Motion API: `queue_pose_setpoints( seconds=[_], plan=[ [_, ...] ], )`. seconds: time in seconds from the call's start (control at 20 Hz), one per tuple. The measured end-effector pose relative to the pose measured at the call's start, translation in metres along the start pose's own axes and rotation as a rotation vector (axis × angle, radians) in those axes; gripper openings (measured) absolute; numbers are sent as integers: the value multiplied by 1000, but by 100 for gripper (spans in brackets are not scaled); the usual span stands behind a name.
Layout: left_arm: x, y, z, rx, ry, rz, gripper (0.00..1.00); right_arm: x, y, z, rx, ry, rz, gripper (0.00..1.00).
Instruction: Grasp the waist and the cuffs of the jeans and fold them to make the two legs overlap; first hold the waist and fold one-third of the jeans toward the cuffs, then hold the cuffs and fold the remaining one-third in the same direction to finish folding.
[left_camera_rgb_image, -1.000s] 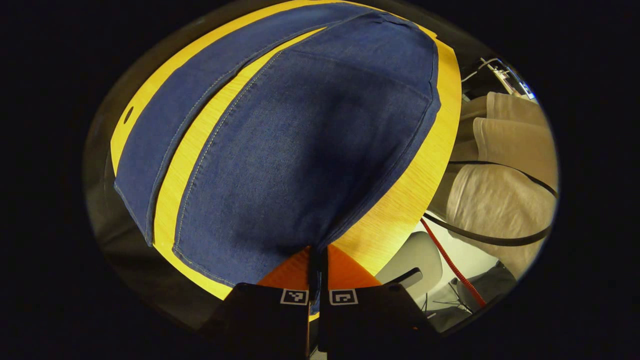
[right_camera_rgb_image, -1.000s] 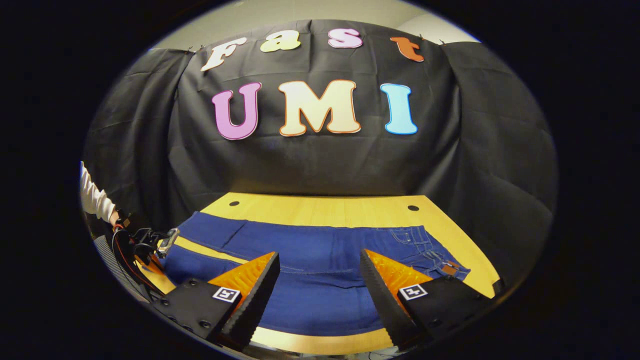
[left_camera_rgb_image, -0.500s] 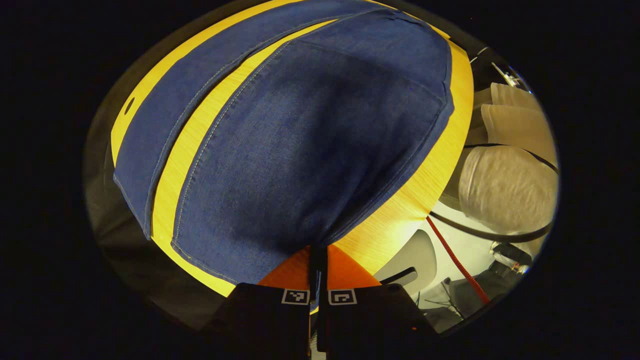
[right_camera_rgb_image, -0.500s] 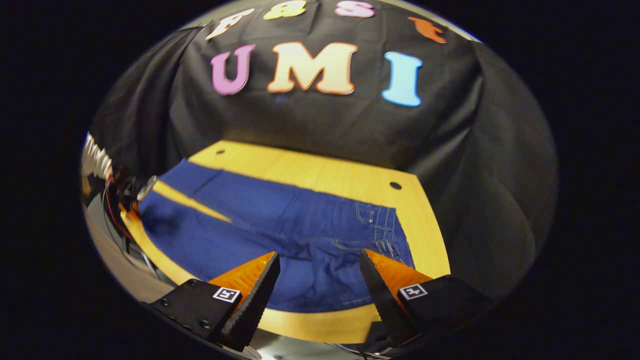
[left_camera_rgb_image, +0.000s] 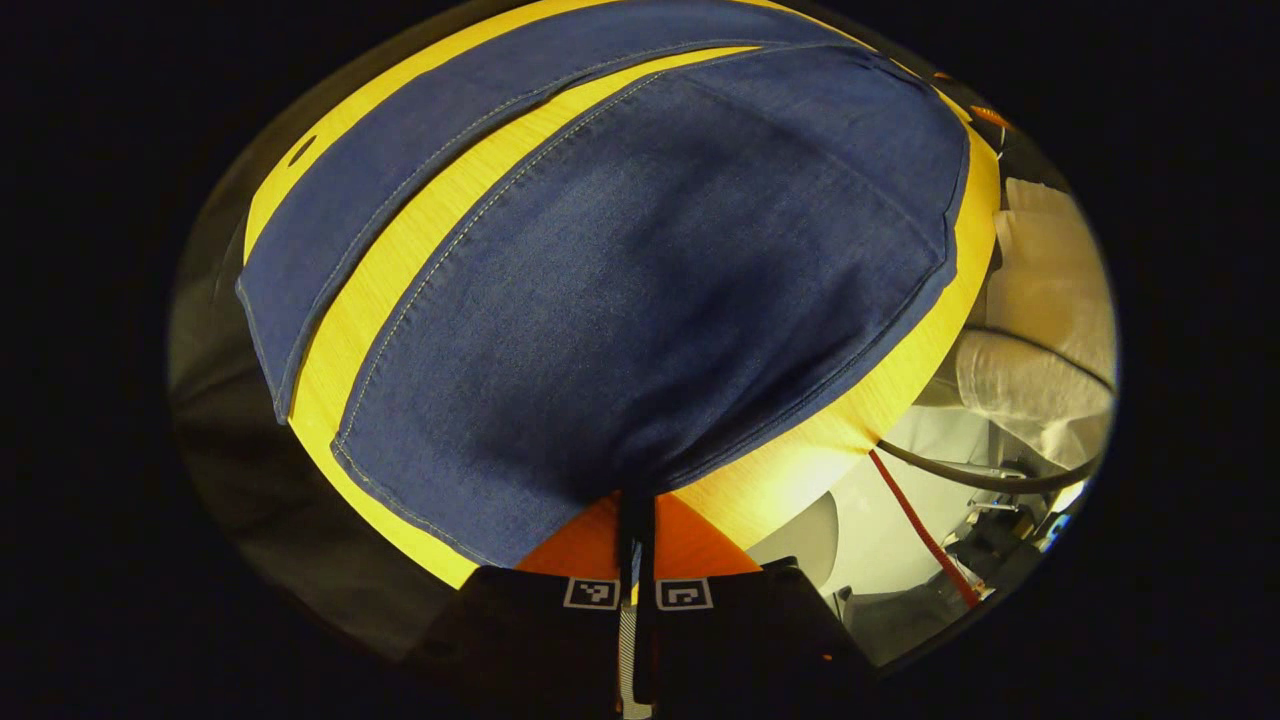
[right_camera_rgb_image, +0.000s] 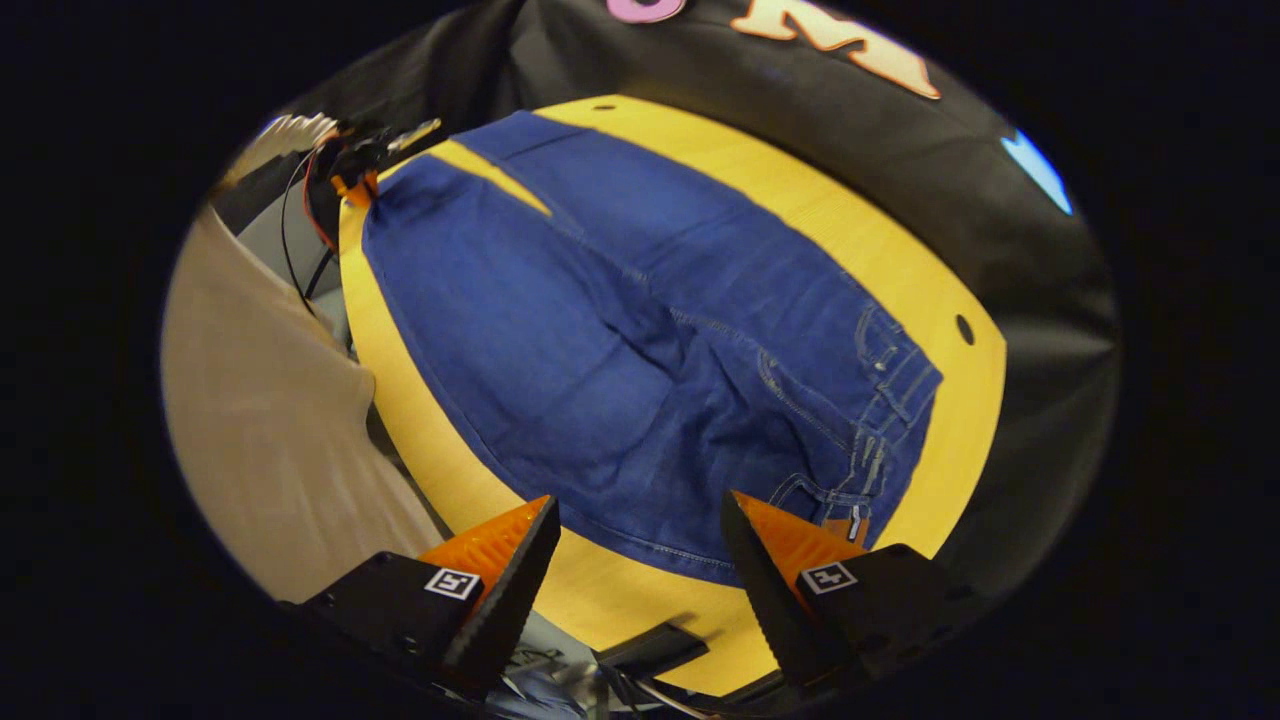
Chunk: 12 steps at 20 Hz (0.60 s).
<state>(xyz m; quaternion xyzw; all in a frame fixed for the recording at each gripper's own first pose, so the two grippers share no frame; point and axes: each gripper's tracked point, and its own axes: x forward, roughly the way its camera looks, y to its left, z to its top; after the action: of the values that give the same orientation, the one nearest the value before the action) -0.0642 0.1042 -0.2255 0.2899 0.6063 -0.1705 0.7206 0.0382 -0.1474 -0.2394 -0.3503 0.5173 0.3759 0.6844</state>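
A pair of blue jeans (right_camera_rgb_image: 640, 340) lies spread flat on a yellow wooden worktop (right_camera_rgb_image: 880, 250), its two legs parted by a narrow strip of bare wood. In the left gripper view, the left tool (left_camera_rgb_image: 636, 515) is clamped tight on the cuff (left_camera_rgb_image: 560, 470) of the nearer leg at the worktop's edge. In the right gripper view, the right tool (right_camera_rgb_image: 640, 545) hangs with its fingers spread wide just above the waist (right_camera_rgb_image: 890, 400) end, near the front edge, gripping nothing. A person's pale sleeve (left_camera_rgb_image: 1040, 330) shows beside the worktop.
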Motion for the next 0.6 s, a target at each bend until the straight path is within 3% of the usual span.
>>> queue_pose_setpoints(
  seconds=[0.35, 0.6],
  plan=[
    [0, 0, 2, -41, 47, 10, 0, 37, 3, -41, -235, 199, 91, 100],
    [0, 0, 2, -56, 60, 12, 0, 45, 2, -42, -259, 226, 98, 99]
  ],
)
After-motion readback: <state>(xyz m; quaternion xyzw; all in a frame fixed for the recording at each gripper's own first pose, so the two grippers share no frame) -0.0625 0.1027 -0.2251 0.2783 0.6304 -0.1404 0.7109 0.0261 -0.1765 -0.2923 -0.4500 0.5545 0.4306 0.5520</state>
